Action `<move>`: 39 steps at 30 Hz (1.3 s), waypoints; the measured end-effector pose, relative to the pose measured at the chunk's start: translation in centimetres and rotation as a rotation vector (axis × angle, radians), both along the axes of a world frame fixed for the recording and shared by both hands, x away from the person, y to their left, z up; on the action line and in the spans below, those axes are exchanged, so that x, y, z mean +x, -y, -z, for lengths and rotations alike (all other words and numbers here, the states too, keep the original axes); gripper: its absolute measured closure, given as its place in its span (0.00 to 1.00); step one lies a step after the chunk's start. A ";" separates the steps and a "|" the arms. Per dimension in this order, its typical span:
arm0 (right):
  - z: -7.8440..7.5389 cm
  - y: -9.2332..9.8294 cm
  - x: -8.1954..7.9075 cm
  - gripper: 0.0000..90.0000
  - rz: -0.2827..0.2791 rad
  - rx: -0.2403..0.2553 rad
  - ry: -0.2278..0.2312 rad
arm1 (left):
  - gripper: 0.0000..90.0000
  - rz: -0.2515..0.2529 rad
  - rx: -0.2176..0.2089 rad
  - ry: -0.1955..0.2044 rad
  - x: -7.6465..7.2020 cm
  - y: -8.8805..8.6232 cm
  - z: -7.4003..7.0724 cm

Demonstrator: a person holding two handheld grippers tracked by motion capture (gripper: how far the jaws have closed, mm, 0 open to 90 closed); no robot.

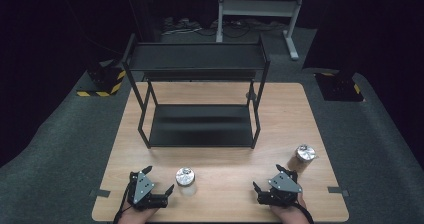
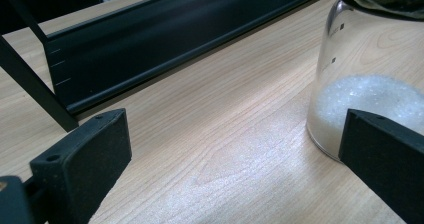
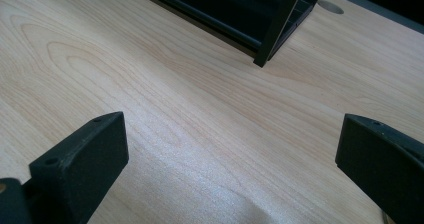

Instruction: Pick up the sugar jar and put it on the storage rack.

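Right gripper (image 3: 232,169): both black jaws stand wide apart, with nothing between them. Beneath and ahead lies the light wood-grain tabletop (image 3: 190,109), bare in the gap. A black metal rack (image 3: 240,9) stands at the top, one corner post footed on the tabletop, well apart from the jaws.

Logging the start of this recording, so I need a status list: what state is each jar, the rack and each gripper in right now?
Left gripper: open, holding nothing, beside the clear jar.
Right gripper: open, holding nothing.
Clear jar: upright, lid on, partly filled with white grains.
Brown jar: upright, lid on, standing on the table near its right edge.
Black rack: upright, both shelves bare.
Table: wooden, carrying the rack and both jars.
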State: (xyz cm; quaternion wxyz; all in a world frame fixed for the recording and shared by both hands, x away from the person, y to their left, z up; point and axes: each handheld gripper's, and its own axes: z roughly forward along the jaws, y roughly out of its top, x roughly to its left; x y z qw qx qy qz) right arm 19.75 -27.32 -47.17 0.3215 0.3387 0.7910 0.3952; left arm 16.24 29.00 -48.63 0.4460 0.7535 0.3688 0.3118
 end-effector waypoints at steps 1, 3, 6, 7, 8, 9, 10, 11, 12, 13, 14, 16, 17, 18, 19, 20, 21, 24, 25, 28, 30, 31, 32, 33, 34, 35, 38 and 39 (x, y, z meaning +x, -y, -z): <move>0.0 0.0 0.0 0.00 0.004 0.003 -0.003 | 0.01 0.000 0.000 0.000 0.0 0.0 0.0; -0.1 0.0 0.1 0.00 0.008 0.007 -0.006 | 0.01 -0.001 -0.001 -0.001 0.0 0.0 0.0; 0.0 0.1 0.1 0.00 0.014 0.015 -0.007 | 0.01 -0.003 0.002 -0.003 -0.1 0.0 0.0; 0.0 0.1 0.1 0.00 0.014 0.015 -0.007 | 0.01 -0.003 0.002 -0.003 -0.1 0.0 0.0; 0.0 0.1 0.1 0.00 0.012 0.015 -0.007 | 0.01 -0.004 0.002 -0.004 -0.1 0.0 0.0; 0.0 0.1 0.0 0.00 0.013 0.014 -0.006 | 0.01 -0.004 0.003 -0.004 -0.1 0.1 0.0; 0.0 0.0 0.0 0.00 0.013 0.012 -0.005 | 0.01 -0.004 0.003 -0.004 -0.1 0.1 -0.1; 0.0 0.0 0.0 0.00 0.013 0.012 -0.005 | 0.01 -0.006 0.004 -0.004 -0.1 0.1 -0.1; 0.0 0.0 0.0 0.00 0.013 0.011 -0.005 | 0.01 -0.005 0.007 -0.005 0.0 0.1 -0.1; 0.0 0.0 0.0 0.00 0.015 0.012 -0.004 | 0.01 -0.005 0.008 -0.005 0.0 0.1 -0.1; 0.0 0.1 0.0 0.00 0.016 0.014 -0.003 | 0.01 -0.005 0.008 -0.005 0.0 0.1 -0.1; 0.0 0.1 0.0 0.00 0.019 0.018 -0.002 | 0.01 -0.005 0.009 -0.006 0.0 0.1 -0.1; 0.0 0.1 0.0 0.00 0.019 0.018 -0.002 | 0.01 -0.005 0.009 -0.006 0.0 0.1 -0.1; 0.0 0.2 0.0 0.00 0.019 0.019 -0.008 | 0.01 -0.005 0.009 -0.007 0.0 0.1 -0.1; 0.0 0.2 0.0 0.00 0.017 0.019 -0.008 | 0.01 -0.005 0.009 -0.008 0.0 0.1 -0.1; 0.0 0.2 0.0 0.00 0.017 0.018 -0.008 | 0.01 -0.005 0.008 -0.008 0.0 0.1 -0.1; 0.0 0.1 0.0 0.00 0.017 0.016 -0.008 | 0.01 -0.004 0.008 -0.007 0.0 0.1 -0.1; 0.0 0.1 0.0 0.00 0.015 0.014 -0.008 | 0.01 -0.002 0.007 -0.007 0.0 0.1 -0.1; 0.0 0.1 0.0 0.00 0.013 0.013 -0.009 | 0.01 -0.003 0.005 -0.007 0.0 0.0 -0.1; -0.1 0.1 0.1 0.00 0.012 0.012 -0.010 | 0.01 -0.004 0.005 -0.007 0.0 0.0 -0.1; -0.1 0.1 0.1 0.00 0.012 0.011 -0.010 | 0.01 -0.003 0.003 -0.007 0.0 0.0 -0.1; -0.1 0.1 0.1 0.00 0.012 0.010 -0.010 | 0.01 -0.004 0.002 -0.008 0.0 0.0 -0.1; -0.1 0.1 0.1 0.00 0.011 0.009 -0.009 | 0.01 -0.004 0.000 -0.009 0.0 0.0 -0.1; -0.1 0.0 0.1 0.00 0.011 0.008 -0.009 | 0.01 -0.005 -0.002 -0.010 0.0 0.0 -0.1; -0.1 0.0 0.1 0.00 0.010 0.007 -0.009 | 0.01 -0.006 -0.005 -0.011 0.1 -0.1 -0.1; -0.1 0.0 0.1 0.00 0.011 0.006 -0.009 | 0.01 -0.007 -0.006 -0.011 0.1 -0.1 -0.1; 0.0 0.0 0.0 0.00 0.011 0.006 -0.005 | 0.01 -0.009 -0.011 -0.012 0.1 -0.1 -0.1; 0.0 0.0 0.0 0.00 0.011 0.006 -0.005 | 0.01 -0.009 -0.014 -0.012 0.1 -0.2 -0.1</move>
